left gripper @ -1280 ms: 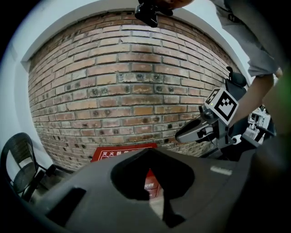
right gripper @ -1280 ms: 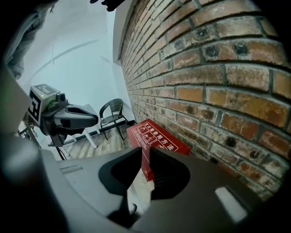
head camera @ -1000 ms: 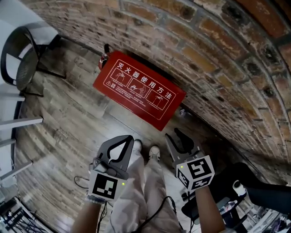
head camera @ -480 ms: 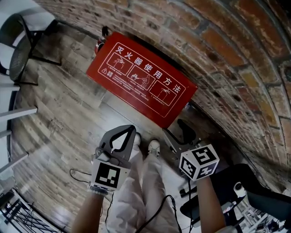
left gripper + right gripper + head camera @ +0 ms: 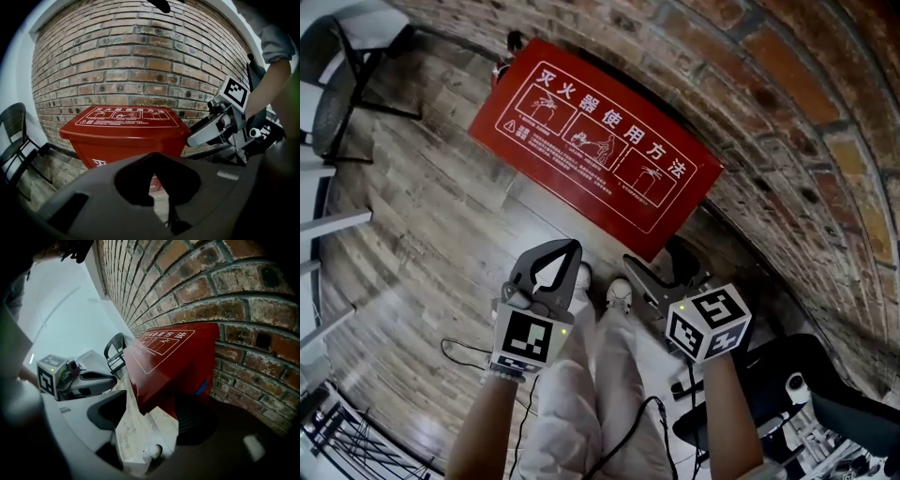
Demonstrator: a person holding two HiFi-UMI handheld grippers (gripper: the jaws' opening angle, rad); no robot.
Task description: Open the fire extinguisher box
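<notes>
A red fire extinguisher box [image 5: 595, 145] stands on the floor against the brick wall, its lid down, with white printed instructions on top. It also shows in the left gripper view as the box [image 5: 126, 133] and in the right gripper view as the box [image 5: 173, 362]. My left gripper [image 5: 570, 249] hovers short of the box's near side, jaws closed together and empty. My right gripper [image 5: 656, 262] hangs near the box's right corner, open. Its jaws have just been opening, with nothing between them. Neither gripper touches the box.
A curved brick wall [image 5: 787, 122] runs behind the box. A black chair [image 5: 342, 103] stands at the far left on the wooden floor. The person's legs and shoes [image 5: 619, 292] are between the grippers. Cables and black gear [image 5: 787, 394] lie at the lower right.
The right gripper's jaws have spread wider. Both grippers have sunk and come closer to the box, which now looks larger in the head view.
</notes>
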